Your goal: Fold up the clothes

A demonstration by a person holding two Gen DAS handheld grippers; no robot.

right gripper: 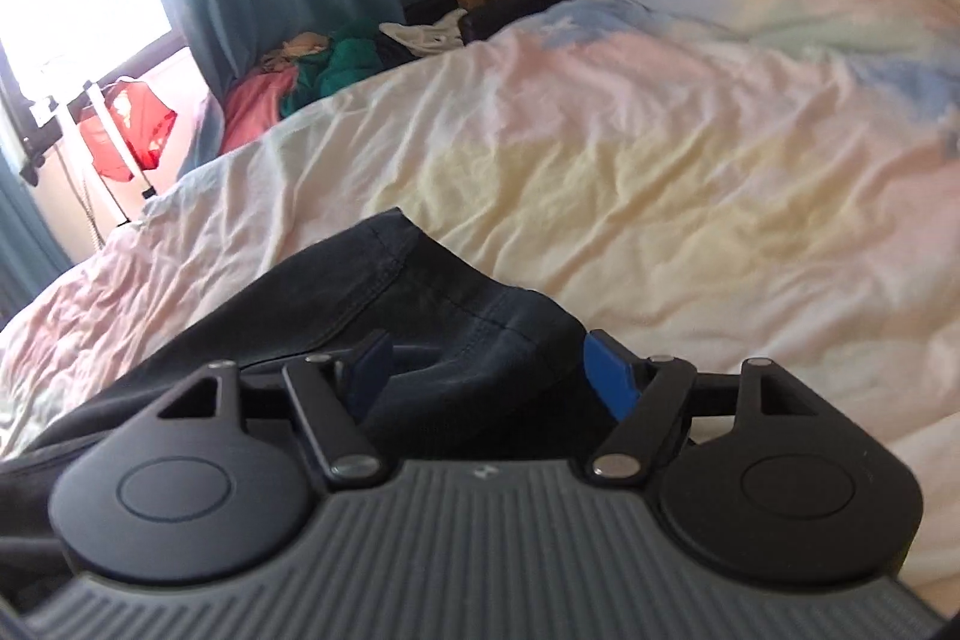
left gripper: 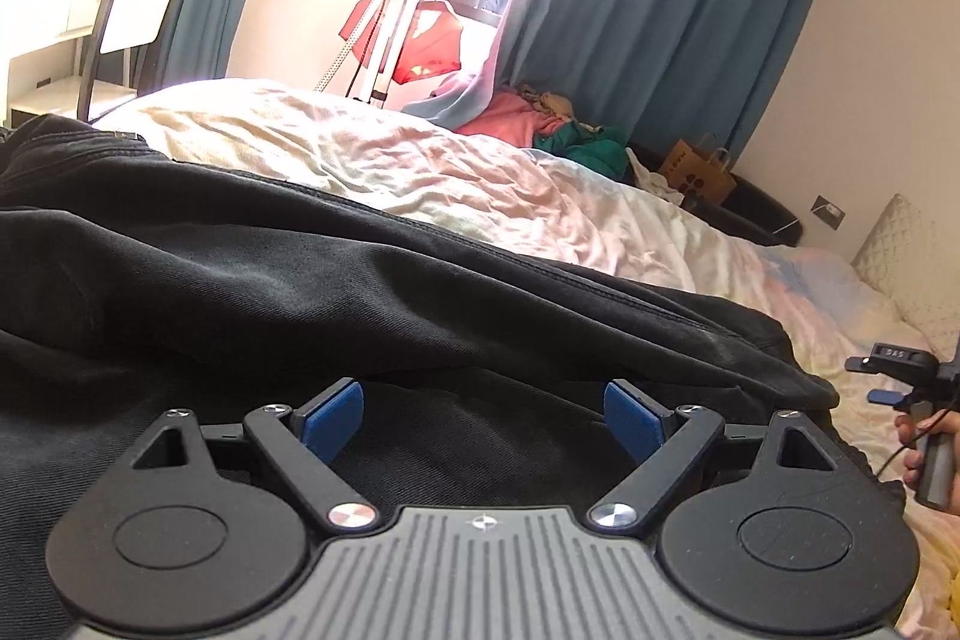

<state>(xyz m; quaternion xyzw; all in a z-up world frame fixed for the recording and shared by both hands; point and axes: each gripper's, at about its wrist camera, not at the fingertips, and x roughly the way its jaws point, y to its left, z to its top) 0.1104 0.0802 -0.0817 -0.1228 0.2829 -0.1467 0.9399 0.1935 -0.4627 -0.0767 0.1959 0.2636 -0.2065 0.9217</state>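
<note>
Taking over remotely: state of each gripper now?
Left gripper: open, empty, over the black garment.
Right gripper: open, garment hem between its pads, not gripped.

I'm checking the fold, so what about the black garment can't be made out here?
- Black garment, left wrist view: its near part runs under the left gripper and off the left edge.
- Right wrist view: the right gripper covers its near end; picture blurred.
- What type it is: unclear.

Black garment (left gripper: 300, 280) cut off left; blurred.
</note>
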